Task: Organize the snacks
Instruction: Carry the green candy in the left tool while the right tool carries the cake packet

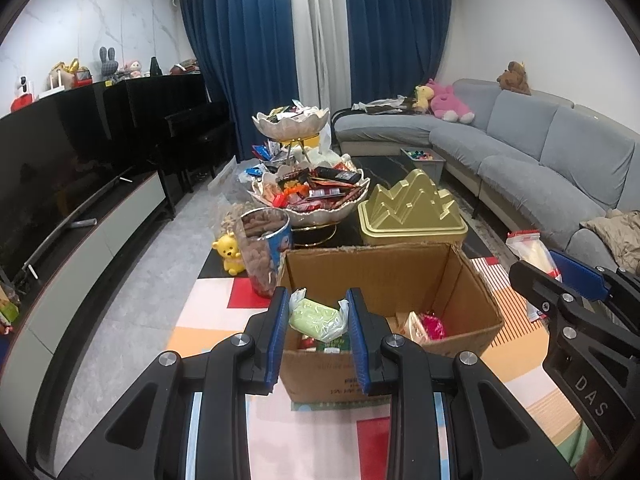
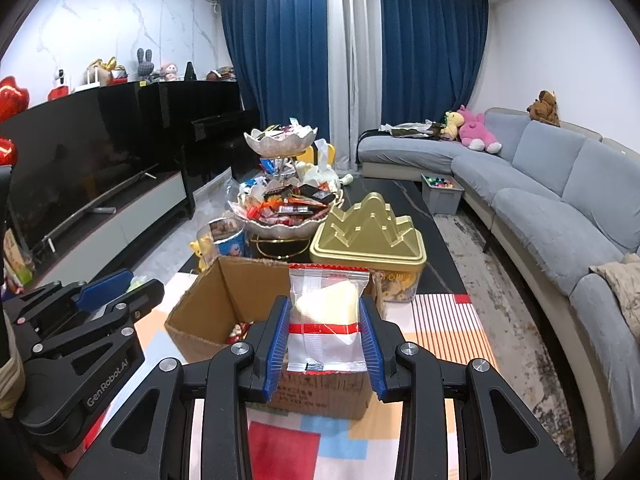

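- Your left hand-held gripper [image 1: 319,312] is clamping a pale green snack packet [image 1: 316,317] between its blue pads, holding it just above the open cardboard box [image 1: 472,300].
- Your right hand-held gripper [image 2: 325,320] is squeezing a clear packet with a red stripe and a cream-coloured snack inside [image 2: 326,312], upright between the fingers, over the near side of the same cardboard box [image 2: 200,312].
- You're looking into a box that is sitting on the colourful patchwork mat [image 1: 208,312], with a few red and pink wrapped snacks [image 1: 430,326] lying at its bottom.
- You're facing the dark table [image 2: 436,276] just beyond the box, where a gold mountain-shaped tin [image 2: 370,236] is standing beside a tiered scalloped bowl stand [image 2: 280,226] piled with assorted snacks.
- You're also seeing a clear tub of brown snacks [image 1: 266,252] standing left of the box, with a small yellow bear toy [image 1: 229,254] next to it.
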Tool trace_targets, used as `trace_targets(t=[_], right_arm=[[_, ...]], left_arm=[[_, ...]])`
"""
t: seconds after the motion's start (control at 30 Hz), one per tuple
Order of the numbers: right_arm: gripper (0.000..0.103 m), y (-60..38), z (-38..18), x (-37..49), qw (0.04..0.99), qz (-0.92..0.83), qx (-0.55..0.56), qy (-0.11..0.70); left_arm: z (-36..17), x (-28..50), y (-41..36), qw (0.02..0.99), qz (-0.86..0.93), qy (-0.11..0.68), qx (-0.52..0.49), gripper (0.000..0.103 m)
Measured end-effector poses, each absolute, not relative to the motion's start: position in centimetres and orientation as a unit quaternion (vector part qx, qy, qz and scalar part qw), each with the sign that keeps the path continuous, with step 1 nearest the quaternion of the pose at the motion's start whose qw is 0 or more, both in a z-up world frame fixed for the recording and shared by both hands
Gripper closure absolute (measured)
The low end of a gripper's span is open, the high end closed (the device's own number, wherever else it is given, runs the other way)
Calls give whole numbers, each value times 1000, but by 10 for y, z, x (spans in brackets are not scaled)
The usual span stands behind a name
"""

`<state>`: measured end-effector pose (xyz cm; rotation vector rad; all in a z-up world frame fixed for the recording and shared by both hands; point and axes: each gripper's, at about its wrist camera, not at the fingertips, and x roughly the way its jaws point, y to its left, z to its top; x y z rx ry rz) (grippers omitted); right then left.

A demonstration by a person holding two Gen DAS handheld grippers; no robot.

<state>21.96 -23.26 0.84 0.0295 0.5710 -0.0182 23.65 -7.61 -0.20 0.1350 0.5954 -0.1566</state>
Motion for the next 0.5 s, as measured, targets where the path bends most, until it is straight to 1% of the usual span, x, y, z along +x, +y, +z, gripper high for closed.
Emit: trace_targets(t=[0.5], right_arm=[[67, -237, 5, 265, 957, 1, 13, 289]], left_arm=[[-1, 283, -87, 950, -84, 293, 63, 74]])
